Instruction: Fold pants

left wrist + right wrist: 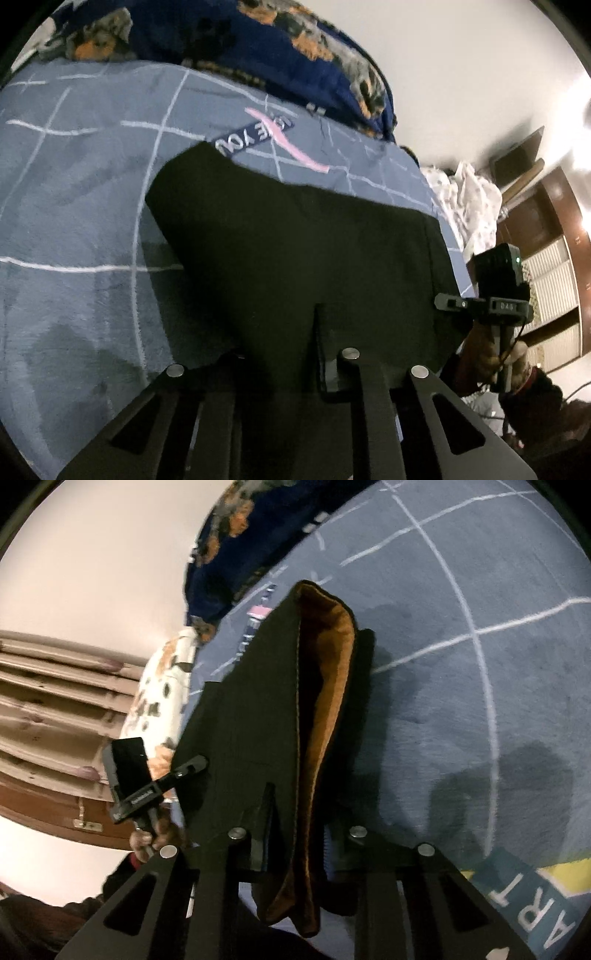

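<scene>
In the left wrist view the left gripper point(314, 354) is clenched on the near edge of the black pants point(295, 240); the cloth spreads ahead of its fingers over a blue-grey blanket point(74, 184) with white grid lines; to its right the right gripper point(447, 302) bites the same edge, held by a hand point(495, 362); beyond the pants a dark label reads partly "YOU", upside down and half covered.

In the right wrist view the right gripper point(295, 834) is clamped on several layers of the pants point(258, 720), whose orange lining point(332, 683) gapes ahead of the fingers; the left gripper point(195, 766) pinches the edge off to its left; near the right finger the blanket point(480, 701) shows the letters "ART".

The risk, as a judgement: the thick bundle could slip from the right jaws, or uneven pulling by the two hands could skew the fold and leave the lining exposed.
</scene>
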Available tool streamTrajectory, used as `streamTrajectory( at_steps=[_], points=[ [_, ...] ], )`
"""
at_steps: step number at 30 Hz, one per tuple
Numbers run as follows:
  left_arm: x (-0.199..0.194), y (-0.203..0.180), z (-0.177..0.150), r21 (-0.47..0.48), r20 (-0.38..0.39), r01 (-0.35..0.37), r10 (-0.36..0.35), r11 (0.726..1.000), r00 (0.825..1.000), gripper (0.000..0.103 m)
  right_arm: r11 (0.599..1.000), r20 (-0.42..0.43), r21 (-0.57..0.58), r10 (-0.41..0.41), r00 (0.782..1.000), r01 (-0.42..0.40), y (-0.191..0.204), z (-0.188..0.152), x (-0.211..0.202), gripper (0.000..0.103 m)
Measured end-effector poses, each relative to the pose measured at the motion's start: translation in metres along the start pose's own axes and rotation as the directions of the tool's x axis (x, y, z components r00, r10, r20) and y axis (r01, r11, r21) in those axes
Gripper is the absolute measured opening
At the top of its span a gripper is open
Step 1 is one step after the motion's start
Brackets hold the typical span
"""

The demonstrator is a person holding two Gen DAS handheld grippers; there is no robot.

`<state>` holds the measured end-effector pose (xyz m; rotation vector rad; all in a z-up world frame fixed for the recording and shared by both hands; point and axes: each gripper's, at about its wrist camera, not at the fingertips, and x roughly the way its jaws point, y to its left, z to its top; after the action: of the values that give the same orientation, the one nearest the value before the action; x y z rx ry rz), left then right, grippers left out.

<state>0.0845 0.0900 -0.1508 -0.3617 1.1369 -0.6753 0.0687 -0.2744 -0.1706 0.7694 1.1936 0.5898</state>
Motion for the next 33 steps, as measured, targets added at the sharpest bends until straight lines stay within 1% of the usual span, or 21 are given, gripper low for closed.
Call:
streamTrajectory(
  at_steps=[2, 3, 7, 10, 17, 23, 28, 33],
  points=[
    [-0.009, -0.002, 0.006, -0.010, 0.018, 0.022, -0.022, 1.000, 1.000, 0.009, 1.000, 0.005, -0.006, 0.026, 1.000, -0.026, 0.009, 0.001, -0.002, 0.020],
    [-0.013, -0.004, 0.008, -0.009, 0.025, 0.021, -0.020, 1.000, 0.999, 0.009, 0.999, 0.004, -0.011, 0.037, 0.999, -0.037, 0.013, 0.001, -0.001, 0.020],
    [-0.025, -0.011, 0.017, 0.022, 0.056, -0.010, 0.009, 1.000, 0.998, 0.009, 0.996, -0.002, -0.039, 0.079, 0.997, -0.079, 0.032, 0.003, 0.006, 0.020],
    [-0.036, -0.005, 0.022, -0.013, 0.088, 0.000, 0.002, 1.000, 0.996, 0.009, 0.993, -0.005, -0.038, 0.110, 0.994, -0.111, 0.042, 0.008, 0.015, 0.020],
    [-0.064, 0.006, 0.039, -0.026, 0.153, -0.017, 0.021, 1.000, 0.988, 0.009, 0.988, -0.007, -0.080, 0.133, 0.991, -0.133, 0.062, 0.023, 0.027, 0.020],
    [-0.076, 0.015, 0.061, -0.021, 0.191, -0.060, 0.063, 0.998, 0.980, 0.009, 0.983, -0.004, -0.108, 0.148, 0.989, -0.148, 0.076, 0.048, 0.042, 0.020],
    [-0.077, 0.026, 0.090, -0.013, 0.226, -0.095, 0.095, 0.995, 0.969, 0.009, 0.981, 0.011, -0.119, 0.159, 0.987, -0.156, 0.080, 0.075, 0.052, 0.020],
    [-0.080, 0.049, 0.119, -0.046, 0.263, -0.114, 0.122, 0.992, 0.957, 0.009, 0.979, 0.007, -0.127, 0.165, 0.986, -0.163, 0.088, 0.103, 0.074, 0.020]
  ],
)
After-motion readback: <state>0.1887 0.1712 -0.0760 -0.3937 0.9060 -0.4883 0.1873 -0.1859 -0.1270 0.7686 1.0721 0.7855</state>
